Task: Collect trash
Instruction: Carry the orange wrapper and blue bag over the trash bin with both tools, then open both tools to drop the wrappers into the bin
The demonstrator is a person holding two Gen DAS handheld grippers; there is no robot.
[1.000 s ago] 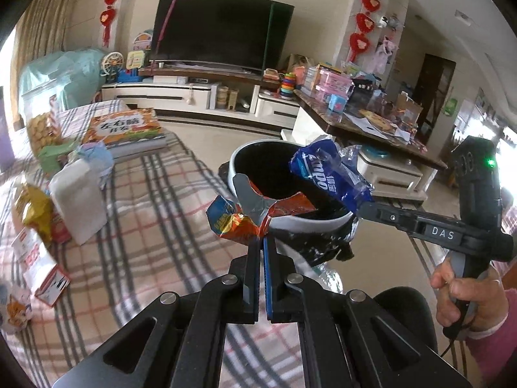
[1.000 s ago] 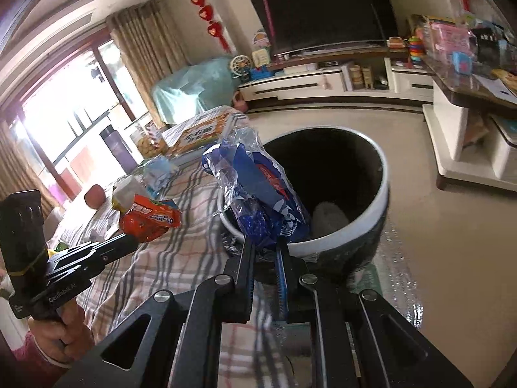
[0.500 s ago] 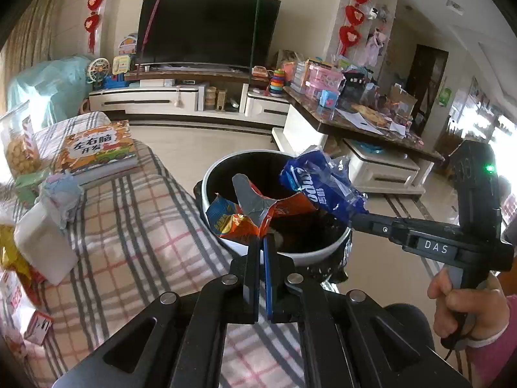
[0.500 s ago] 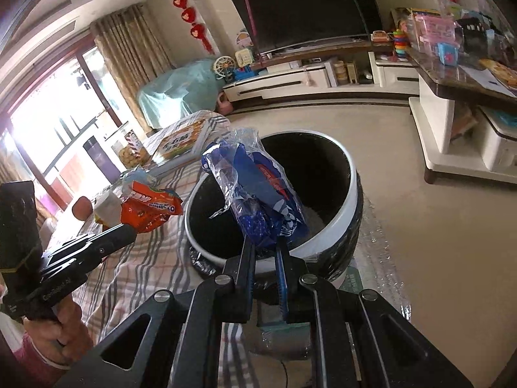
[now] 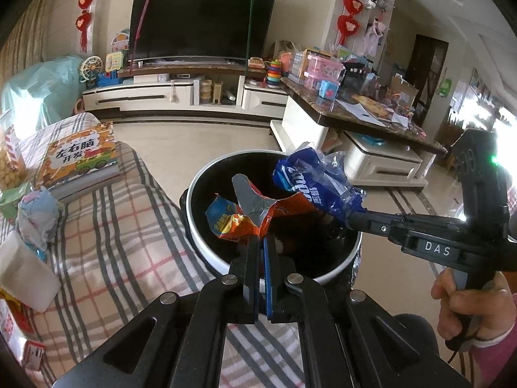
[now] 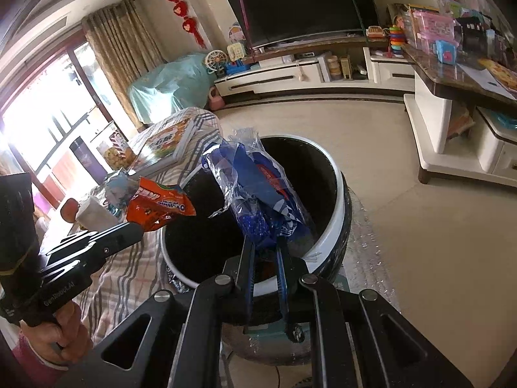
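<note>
Fingers (image 5: 253,265) of the left gripper (image 5: 262,242) are pressed almost together on an orange wrapper (image 5: 248,213), pinching its lower edge so the torn foil stands up over the mouth of the bin (image 5: 206,249). In the right wrist view the same wrapper (image 6: 158,202) juts from the tips of the left gripper (image 6: 137,228), over the bin's near-left rim (image 6: 336,207). The right gripper (image 6: 263,249) is closed less tightly: its fingers (image 6: 281,258) squeeze the bunched lower end of a blue bag (image 6: 258,194), with a narrow gap kept by the plastic between them. That blue bag (image 5: 310,184) shows in the left view too, held at the tip of the right gripper (image 5: 347,218) above the bin's right side, just touching or overlapping the orange wrapper. Both pieces hang over the dark opening, neither inside it. The bin stands on the floor against a plaid-covered bed (image 5: 106,226), where a picture book (image 5: 77,158), a crumpled tissue (image 5: 37,216) and a white box (image 5: 26,274) lie.
</note>
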